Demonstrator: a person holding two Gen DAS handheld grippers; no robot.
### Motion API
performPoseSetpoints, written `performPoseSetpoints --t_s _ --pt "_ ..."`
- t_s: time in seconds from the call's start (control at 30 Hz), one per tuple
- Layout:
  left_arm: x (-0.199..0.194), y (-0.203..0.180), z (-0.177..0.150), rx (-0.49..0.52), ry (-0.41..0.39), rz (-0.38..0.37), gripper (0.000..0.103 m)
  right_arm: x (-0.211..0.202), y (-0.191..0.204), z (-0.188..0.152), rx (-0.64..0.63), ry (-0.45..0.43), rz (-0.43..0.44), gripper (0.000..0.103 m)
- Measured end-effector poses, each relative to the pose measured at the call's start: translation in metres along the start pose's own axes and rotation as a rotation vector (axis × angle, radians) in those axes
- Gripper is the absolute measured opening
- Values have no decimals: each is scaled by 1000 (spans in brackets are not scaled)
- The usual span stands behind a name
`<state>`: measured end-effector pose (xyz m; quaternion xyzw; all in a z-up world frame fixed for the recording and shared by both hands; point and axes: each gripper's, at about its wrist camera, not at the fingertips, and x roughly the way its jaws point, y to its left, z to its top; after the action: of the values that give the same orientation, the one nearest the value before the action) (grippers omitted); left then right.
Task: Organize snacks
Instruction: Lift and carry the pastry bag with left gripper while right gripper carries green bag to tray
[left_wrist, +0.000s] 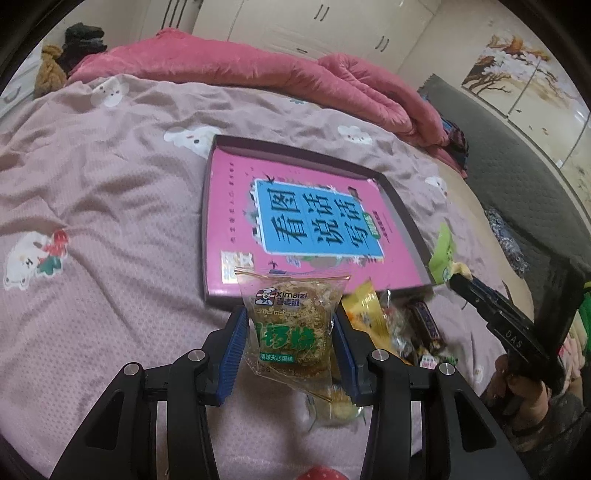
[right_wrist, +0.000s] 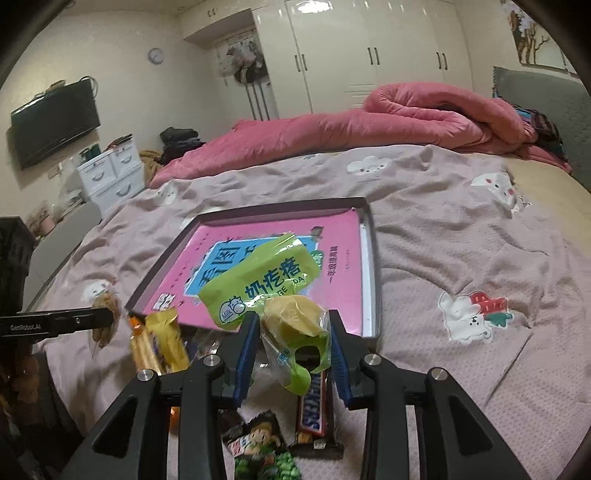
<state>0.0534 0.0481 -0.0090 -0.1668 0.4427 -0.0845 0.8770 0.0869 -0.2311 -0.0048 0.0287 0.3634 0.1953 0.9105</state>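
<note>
Left tongs (left_wrist: 290, 339) clenched on a clear-wrapped cake packet (left_wrist: 291, 325), blue pads pressing both its sides, held above the pink bedspread (left_wrist: 110, 206); at twelve o'clock from it lies the shallow tray (left_wrist: 402, 206) with a pink book (left_wrist: 236, 221) inside; at three o'clock, a loose heap on the bed: a yellow packet (left_wrist: 364, 308) and a dark chocolate bar (left_wrist: 428, 325); further toward three o'clock, the right tongs (right_wrist: 293, 332) grasping a green milk-snack packet (right_wrist: 258, 280), lifted over the tray's near edge; below them a Snickers bar (right_wrist: 314, 410) and a cartoon-print packet (right_wrist: 262, 446) rest on the bed.
</note>
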Motion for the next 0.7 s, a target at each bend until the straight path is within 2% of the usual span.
performPoseSetpoints --t_s 0.43,0.7 --pt "21 5 36 -45 -56 63 47 23 -3 14 43 -7 -44 36" --pt "44 6 50 -52 -66 91 47 37 -5 14 77 28 -85 36"
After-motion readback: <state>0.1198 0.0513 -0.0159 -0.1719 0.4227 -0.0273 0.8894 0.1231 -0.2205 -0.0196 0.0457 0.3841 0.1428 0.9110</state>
